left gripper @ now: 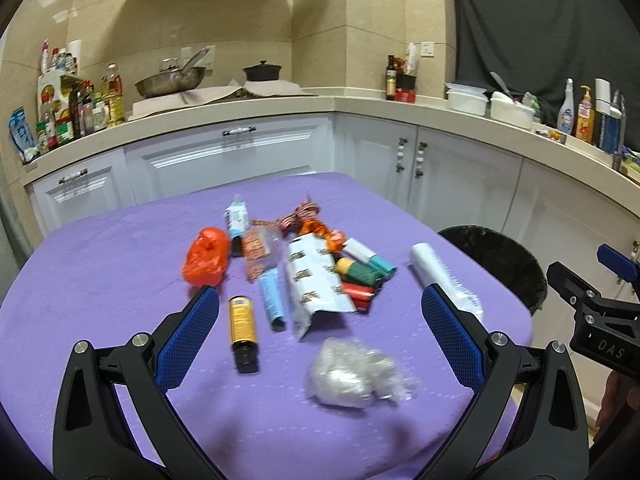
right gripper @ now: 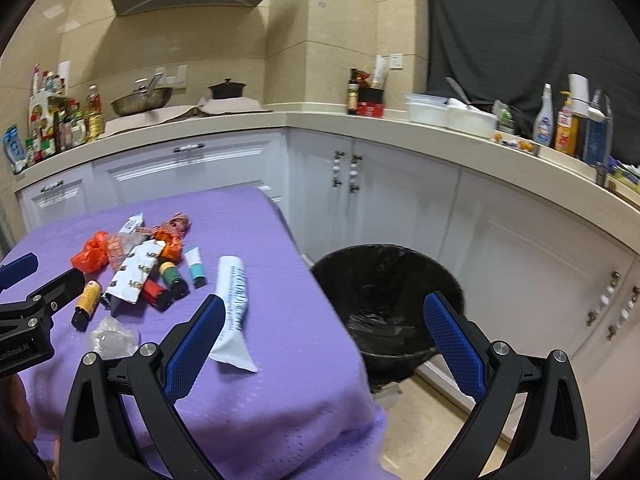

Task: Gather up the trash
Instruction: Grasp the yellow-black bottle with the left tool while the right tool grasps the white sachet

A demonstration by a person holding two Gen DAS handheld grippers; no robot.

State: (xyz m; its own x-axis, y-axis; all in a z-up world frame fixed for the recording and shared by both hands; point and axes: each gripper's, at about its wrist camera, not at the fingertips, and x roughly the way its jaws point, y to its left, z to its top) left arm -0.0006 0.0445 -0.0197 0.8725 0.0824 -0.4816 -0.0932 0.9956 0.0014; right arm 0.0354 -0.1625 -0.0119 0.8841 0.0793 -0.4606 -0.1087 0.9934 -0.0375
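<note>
Trash lay in a cluster on the table (left gripper: 100,264): a bottle (left gripper: 242,328) at its near left, a wrapper (left gripper: 352,376) nearest, a tube (left gripper: 444,280) apart at right. The bin (right gripper: 384,304) stood right of the table.

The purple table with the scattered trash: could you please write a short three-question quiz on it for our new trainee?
1. True or false: the left gripper holds the yellow bottle.
2. Which item lies nearest the black-lined bin? A) orange bag B) white tube C) crumpled clear plastic
3. Fill in: the right gripper is ____, with nothing between its fingers.

Key: 1 false; its jaws are apart above the purple table, holding nothing. 2 B. 3 open.
</note>
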